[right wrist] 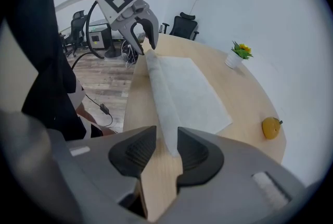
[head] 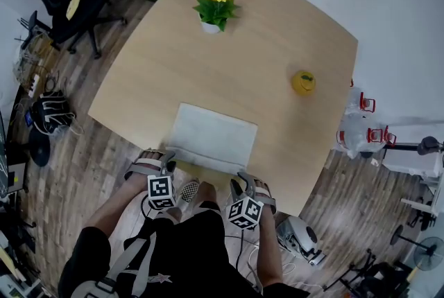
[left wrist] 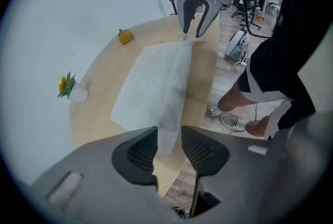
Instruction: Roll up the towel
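Fingers of left gripper and right gripper are standing spread, pinching nothing | pale grey rectangular cloth towel is lying lower centre on light wooden table, near edge turned over | grippers are straddling the fold's ends, apparently to roll it onward

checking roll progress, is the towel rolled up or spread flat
Mostly spread: the towel has only its near edge rolled; the rest lies flat.

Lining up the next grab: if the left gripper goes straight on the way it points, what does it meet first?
Probably the folded near edge of the towel, seen between the open jaws of the left gripper, with the table under it; depth is unclear.
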{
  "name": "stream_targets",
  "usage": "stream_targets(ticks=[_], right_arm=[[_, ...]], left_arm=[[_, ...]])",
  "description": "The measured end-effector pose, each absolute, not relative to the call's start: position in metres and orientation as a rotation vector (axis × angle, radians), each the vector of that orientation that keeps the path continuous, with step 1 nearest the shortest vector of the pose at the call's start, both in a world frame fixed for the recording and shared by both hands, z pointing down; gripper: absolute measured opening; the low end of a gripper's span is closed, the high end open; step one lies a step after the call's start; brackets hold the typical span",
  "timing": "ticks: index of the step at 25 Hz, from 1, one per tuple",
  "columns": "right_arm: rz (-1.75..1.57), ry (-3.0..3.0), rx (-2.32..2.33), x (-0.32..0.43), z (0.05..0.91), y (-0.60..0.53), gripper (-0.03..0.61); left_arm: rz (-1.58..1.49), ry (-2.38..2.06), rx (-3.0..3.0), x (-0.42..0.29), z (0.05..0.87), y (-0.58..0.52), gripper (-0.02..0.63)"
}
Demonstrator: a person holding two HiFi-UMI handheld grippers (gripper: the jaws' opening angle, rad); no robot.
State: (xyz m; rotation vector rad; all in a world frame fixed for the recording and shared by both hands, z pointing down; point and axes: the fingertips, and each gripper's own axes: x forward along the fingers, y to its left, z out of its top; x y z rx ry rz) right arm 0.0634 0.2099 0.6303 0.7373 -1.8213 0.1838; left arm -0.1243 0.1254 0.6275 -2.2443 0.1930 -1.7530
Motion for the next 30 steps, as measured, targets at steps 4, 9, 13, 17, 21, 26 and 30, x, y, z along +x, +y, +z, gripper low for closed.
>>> stream_targets(ticks=[4, 9, 13, 17, 21, 26, 30], right_arm=[[0.194, -1.815, 0.729, 0.065, 0.64, 0.21, 0.133], [0.219, -1.814, 0.716, 0.067, 0.65, 0.209, 0.133], [0.232, -1.82, 0.701, 0.067, 0.656, 0.205, 0.133], [0.236, -1.816, 0.693, 0.07, 0.661, 0.201, 0.126], [0.22, -1.808, 0.698, 0.072, 0.662, 0.195, 0.078], [0.206, -1.803, 0.703, 0.072, 0.664, 0.195, 0.071], [0.203, -1.796, 0.711, 0.071, 0.662, 0.2, 0.056]], left_arm=[[-1.768, 0.154, -2.246, -0.123, 0.641, 0.128, 0.156], [-1.788, 0.129, -2.251, -0.121, 0.653, 0.126, 0.155], [-1.804, 0.122, -2.247, -0.119, 0.66, 0.122, 0.15], [-1.814, 0.1, -2.276, -0.117, 0.661, 0.124, 0.144], [-1.806, 0.094, -2.285, -0.117, 0.661, 0.124, 0.129], [-1.784, 0.127, -2.253, -0.117, 0.661, 0.117, 0.094], [-1.783, 0.131, -2.241, -0.12, 0.661, 0.124, 0.075]])
